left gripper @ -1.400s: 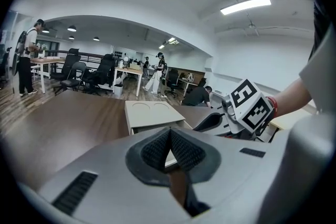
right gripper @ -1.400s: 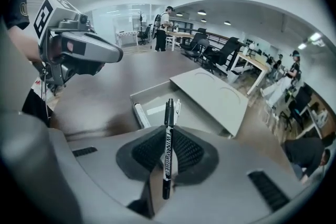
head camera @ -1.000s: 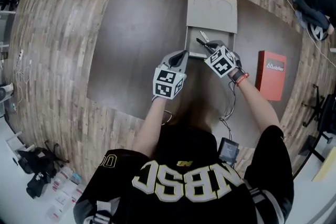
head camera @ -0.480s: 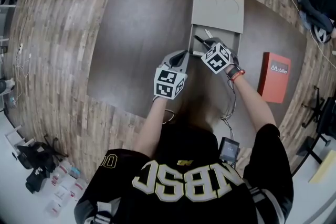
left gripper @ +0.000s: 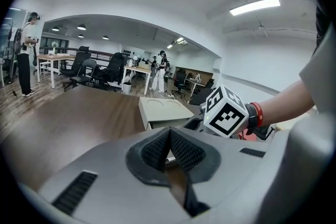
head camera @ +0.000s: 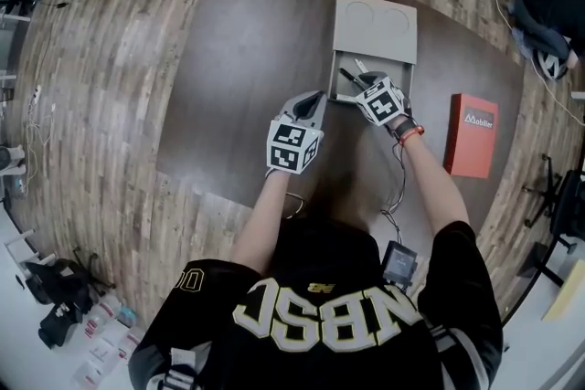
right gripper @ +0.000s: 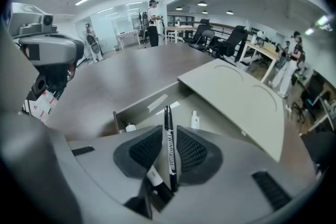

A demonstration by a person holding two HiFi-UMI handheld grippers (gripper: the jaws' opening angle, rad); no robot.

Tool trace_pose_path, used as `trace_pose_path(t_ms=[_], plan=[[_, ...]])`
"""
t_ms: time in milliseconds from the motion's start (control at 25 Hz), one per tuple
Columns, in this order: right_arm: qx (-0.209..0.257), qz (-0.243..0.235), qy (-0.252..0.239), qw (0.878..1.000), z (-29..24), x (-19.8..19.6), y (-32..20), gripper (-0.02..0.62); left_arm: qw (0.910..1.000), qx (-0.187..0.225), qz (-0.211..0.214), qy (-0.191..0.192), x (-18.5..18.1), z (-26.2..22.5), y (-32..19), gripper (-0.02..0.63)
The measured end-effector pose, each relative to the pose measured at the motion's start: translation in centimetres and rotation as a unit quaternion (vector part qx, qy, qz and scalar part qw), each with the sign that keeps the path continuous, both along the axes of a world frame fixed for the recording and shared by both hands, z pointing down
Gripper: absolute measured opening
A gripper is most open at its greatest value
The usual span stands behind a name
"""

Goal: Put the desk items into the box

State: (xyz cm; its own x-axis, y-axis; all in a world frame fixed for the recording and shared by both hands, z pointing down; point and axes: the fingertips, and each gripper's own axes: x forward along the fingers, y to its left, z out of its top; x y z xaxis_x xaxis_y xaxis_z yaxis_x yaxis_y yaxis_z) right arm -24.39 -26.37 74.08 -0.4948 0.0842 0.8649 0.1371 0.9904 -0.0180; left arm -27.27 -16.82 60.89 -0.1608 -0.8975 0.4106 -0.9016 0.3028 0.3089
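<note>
An open grey box [head camera: 339, 94] lies on the dark table, its lid [head camera: 375, 18] folded back beyond it. My right gripper [head camera: 359, 84] hangs over the box's near end. A black marker [right gripper: 169, 144] stands between its jaws, which are opening, with a gap on each side of the marker. The marker's tip points into the box [right gripper: 137, 103], where a small white bottle [right gripper: 195, 120] and white strips lie. My left gripper [head camera: 314, 99] hovers just left of the box, shut and empty, its pads [left gripper: 181, 150] touching. From there I see the box [left gripper: 160, 110] ahead.
A red box [head camera: 472, 135] lies on the table's right side. A black device [head camera: 398, 262] with a cable sits at the table's [head camera: 247, 59] near edge. Office chairs, desks and standing people are in the background.
My right gripper has moved forward over the box with the marker, and its jaws have spread apart around it. My left gripper has stayed in place.
</note>
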Motion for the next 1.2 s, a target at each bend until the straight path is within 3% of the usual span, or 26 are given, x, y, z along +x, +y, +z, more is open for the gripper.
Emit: trace_pose_path(t_ms=[200,320,600,840,1200], plan=[[0.001,0.06,-0.055,0.997,-4.0,1.3,0.1,0.089,0.9998,0.018,0.007,-0.01,0.4,-1.8,0.7,0.015],[-0.003,0.117,-0.101,0.988,-7.1,2.8,-0.6,0.089,0.9992,0.033,0.015,-0.018,0.9,-3.4,0.7,0.015],[-0.025,0.261,-0.202,0.944,-13.9,7.8,-0.5,0.089,0.9951,0.072,0.047,-0.048,2.7,-7.8,0.7,0.015],[0.01,0.308,-0.246,0.919,-18.1,12.8,1.1,0.089,0.9923,0.082,0.065,-0.067,5.5,-10.0,1.2,0.015],[0.044,0.379,-0.308,0.871,-21.4,19.3,3.5,0.071,0.9871,0.105,0.087,-0.085,9.7,-11.6,2.1,0.015]])
